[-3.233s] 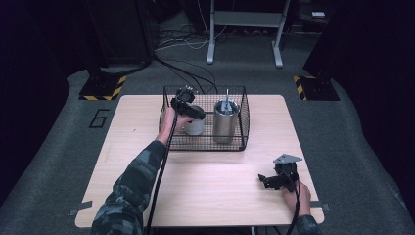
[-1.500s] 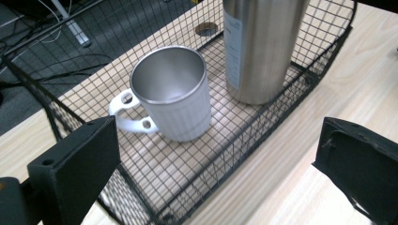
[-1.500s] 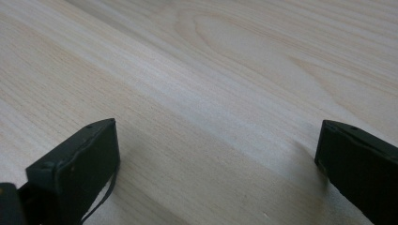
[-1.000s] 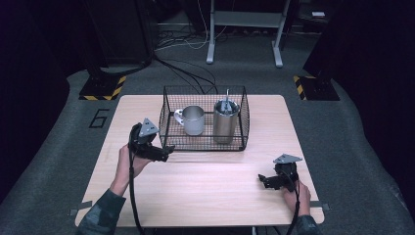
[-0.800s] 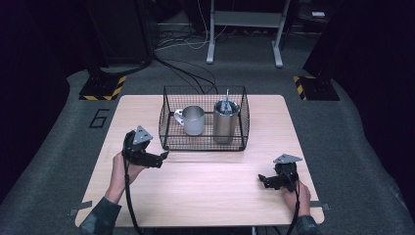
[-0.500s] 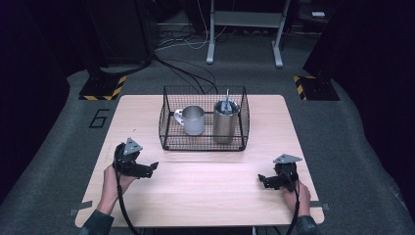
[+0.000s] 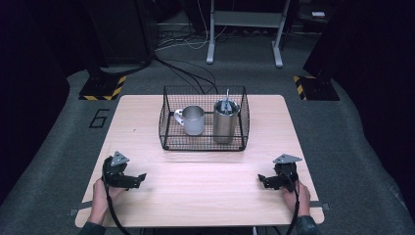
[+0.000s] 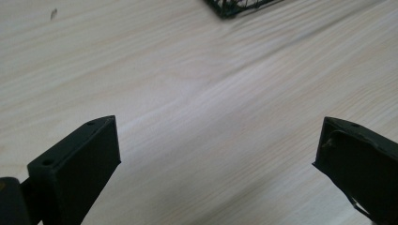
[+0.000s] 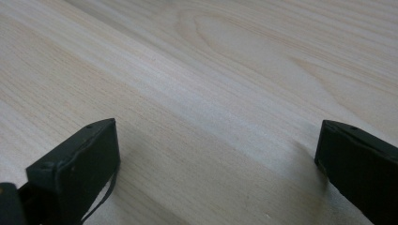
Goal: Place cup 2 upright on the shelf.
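High view: the wire basket (image 7: 203, 120) stands at the far middle of the counter (image 7: 205, 196). It holds two vessels, both upright: a metal mug (image 7: 192, 120) in its left half, handle turned left, and a taller steel tumbler (image 7: 225, 121) in its right half with a thin straw-like rod rising from its lid. The two stand just beside each other; I cannot tell whether they touch. The left tongs (image 7: 138, 179) rest low at the near left of the counter, the right tongs (image 7: 263, 180) at the near right, tips turned inward toward each other. Both are well apart from the basket, which lies forward of and between them. The mug is on the left tongs' side, the tumbler on the right's.

Left gripper view: the jaws stand wide apart, released, with bare wood between them. A corner of the basket shows at the top edge, ahead.

Right gripper view: the jaws are likewise spread and hold nothing, with wood grain beneath.
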`<state>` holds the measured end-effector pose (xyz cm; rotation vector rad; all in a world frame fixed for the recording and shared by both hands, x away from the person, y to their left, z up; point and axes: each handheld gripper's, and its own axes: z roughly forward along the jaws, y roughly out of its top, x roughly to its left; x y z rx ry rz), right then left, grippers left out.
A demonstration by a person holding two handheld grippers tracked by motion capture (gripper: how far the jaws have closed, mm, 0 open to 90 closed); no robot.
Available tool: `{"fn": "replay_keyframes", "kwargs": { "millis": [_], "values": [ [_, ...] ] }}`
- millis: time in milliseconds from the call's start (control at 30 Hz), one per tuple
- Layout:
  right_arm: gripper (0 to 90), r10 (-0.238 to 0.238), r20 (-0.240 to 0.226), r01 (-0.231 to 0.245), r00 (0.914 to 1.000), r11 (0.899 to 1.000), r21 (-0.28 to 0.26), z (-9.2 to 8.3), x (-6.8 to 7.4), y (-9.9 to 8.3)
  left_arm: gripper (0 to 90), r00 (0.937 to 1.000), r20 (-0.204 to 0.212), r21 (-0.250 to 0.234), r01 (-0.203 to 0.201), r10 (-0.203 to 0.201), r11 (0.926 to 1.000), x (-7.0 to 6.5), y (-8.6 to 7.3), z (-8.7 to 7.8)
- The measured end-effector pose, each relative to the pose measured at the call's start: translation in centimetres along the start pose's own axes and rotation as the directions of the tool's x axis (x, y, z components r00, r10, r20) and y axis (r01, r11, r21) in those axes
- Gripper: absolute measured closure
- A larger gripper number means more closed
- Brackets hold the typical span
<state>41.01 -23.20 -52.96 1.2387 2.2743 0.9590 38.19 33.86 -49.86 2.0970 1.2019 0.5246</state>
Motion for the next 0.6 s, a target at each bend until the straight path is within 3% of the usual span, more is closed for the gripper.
{"fn": "replay_keyframes", "kwargs": {
  "millis": [167, 300, 367, 600],
  "values": [
    [0.0, 0.004, 0.001, -0.004, 1.0, 1.0, 0.001, 0.0, 0.1, 0.0, 0.1, 1.0, -0.002, 0.035, -0.005, 0.005, 0.9994, 0.4, -1.4, 1.1],
    [0.0, 0.004, 0.003, -0.004, 1.0, 1.0, 0.005, 0.0, 0.1, 0.0, 0.1, 0.9999, 0.003, 0.025, 0.016, -0.017, 0.9995, 0.7, -2.2, 2.0],
    [0.0, 0.028, 0.007, -0.028, 0.9996, 1.0, 0.012, -0.1, 0.3, 0.0, 0.1, 0.9994, -0.011, -0.006, 0.034, -0.034, 0.9994, 0.8, -2.4, 2.1],
    [0.0, 0.023, 0.007, -0.023, 0.9997, 1.0, 0.01, -0.1, 0.3, 0.0, 0.0, 0.999, -0.017, -0.017, 0.041, -0.042, 0.999, 0.9, -2.4, 2.3]
  ]
}}
